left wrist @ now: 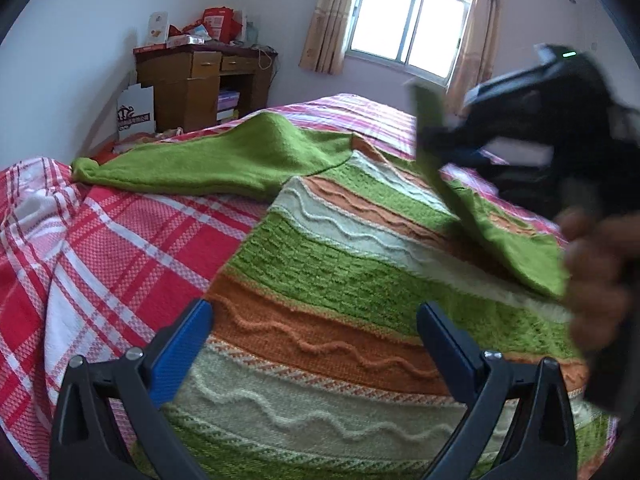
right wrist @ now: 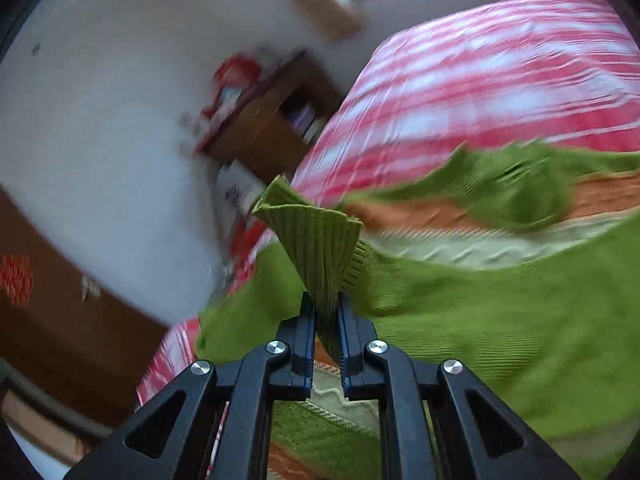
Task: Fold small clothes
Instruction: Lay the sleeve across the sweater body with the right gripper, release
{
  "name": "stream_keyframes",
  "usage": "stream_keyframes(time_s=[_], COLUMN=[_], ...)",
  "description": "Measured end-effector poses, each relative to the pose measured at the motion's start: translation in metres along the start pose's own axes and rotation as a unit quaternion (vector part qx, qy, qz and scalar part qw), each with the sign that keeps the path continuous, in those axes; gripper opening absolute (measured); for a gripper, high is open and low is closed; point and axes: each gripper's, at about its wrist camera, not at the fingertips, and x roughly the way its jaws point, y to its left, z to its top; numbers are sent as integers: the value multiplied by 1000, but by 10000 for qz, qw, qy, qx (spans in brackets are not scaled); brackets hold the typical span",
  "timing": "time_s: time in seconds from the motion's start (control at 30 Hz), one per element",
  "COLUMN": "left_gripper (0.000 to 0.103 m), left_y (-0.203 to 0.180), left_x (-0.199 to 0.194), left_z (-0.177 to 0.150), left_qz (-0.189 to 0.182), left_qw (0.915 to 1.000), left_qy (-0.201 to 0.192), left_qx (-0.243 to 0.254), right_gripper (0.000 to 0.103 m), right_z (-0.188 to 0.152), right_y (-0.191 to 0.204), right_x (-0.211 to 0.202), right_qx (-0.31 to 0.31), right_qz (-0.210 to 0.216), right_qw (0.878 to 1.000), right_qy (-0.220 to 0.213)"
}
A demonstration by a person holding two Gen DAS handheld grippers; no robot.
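A striped knit sweater (left wrist: 340, 272) in green, orange and cream lies spread across the bed (left wrist: 120, 248), which is covered by a red-and-white checked sheet. One plain green sleeve (left wrist: 224, 160) stretches flat toward the far left part of the bed, its cuff near the sheet's rumpled ridge.

The left tool (left wrist: 314, 334) hovers low over the sweater's hem end with its blue-padded fingers (left wrist: 184, 356) spread wide; nothing sits between them, and the striped body shows through the gap.

The right tool (right wrist: 326, 332) is nearly closed, its fingers pinching the ribbed green cuff (right wrist: 316, 240) of the other sleeve. The cuff stands up out of the grip, and the rest of that sleeve (right wrist: 500, 336) drapes away over the sweater's body. In the left wrist view the same sleeve (left wrist: 516, 240) is lifted above the right side of the sweater (blurred there), hanging from the dark bulk of the right tool, with the person's hand (left wrist: 600, 276) at the right edge of the frame.

Beyond the bed, a wooden desk (left wrist: 200, 84) stacked with red boxes stands in the corner, and a curtained window (left wrist: 408, 20) is bright on the far wall.
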Motion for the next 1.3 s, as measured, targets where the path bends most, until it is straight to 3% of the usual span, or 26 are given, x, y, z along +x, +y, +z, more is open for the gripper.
stream_keyframes(time_s=[0.1,0.17,0.23,0.27,0.33,0.43,0.47,0.5,0.53,0.6,0.73,0.87,0.93,1.0,1.1,1.17,1.3], left_gripper=[103,103,103,103,103,103,103,103,103,103,103,103,103,103,103,103,103], left_y=[0,-1,-2,-3,-3,-4,-5,-4,-3,-4,-5,-6,-5,-5,-5,-1,44], left_x=[0,0,1,1,1,2,2,2,3,3,5,5,5,5,5,0,-18], left_z=[0,0,0,0,0,-1,0,0,0,-1,-2,-2,-3,-2,3,9,33], left_qz=[10,7,9,18,41,69,81,89,101,119,144,194,191,185,266,408,638], left_qw=[10000,10000,10000,10000,10000,10000,9999,9999,9999,9999,9998,9997,9997,9997,9987,9976,9978], left_qy=[0,-2,-3,-2,4,16,18,22,27,30,49,70,84,123,320,416,136], left_qx=[8,8,8,15,28,47,56,60,68,81,100,137,134,134,285,364,-101], right_gripper=[14,24,39,42,61,61,61,51,33,25,25,25,25,25,25,29,68], right_z=[-7,-7,-6,-9,-8,-7,-8,-8,-7,-12,-40,-43,-37,-34,-35,-38,-49], right_y=[-1,-2,-3,0,7,9,6,2,1,-4,-14,-17,-20,-24,-33,-45,-86], right_x=[34,51,57,56,46,24,14,9,9,20,46,26,9,-20,-57,-66,-67], right_qx=[-122,-108,-63,-81,-203,-233,-214,-263,-358,-557,-580,-425,-411,-664,-873,-965,-726], right_qz=[-101,-106,238,397,602,949,842,501,253,-97,-183,-59,-129,-692,-1627,-2057,-2618], right_qw=[9992,9972,9953,9949,9945,9940,9958,9983,9990,9979,9946,9966,9982,9954,9814,9719,9609], right_qy=[370,726,931,922,835,492,288,101,74,326,837,698,424,-29,-521,-616,-540])
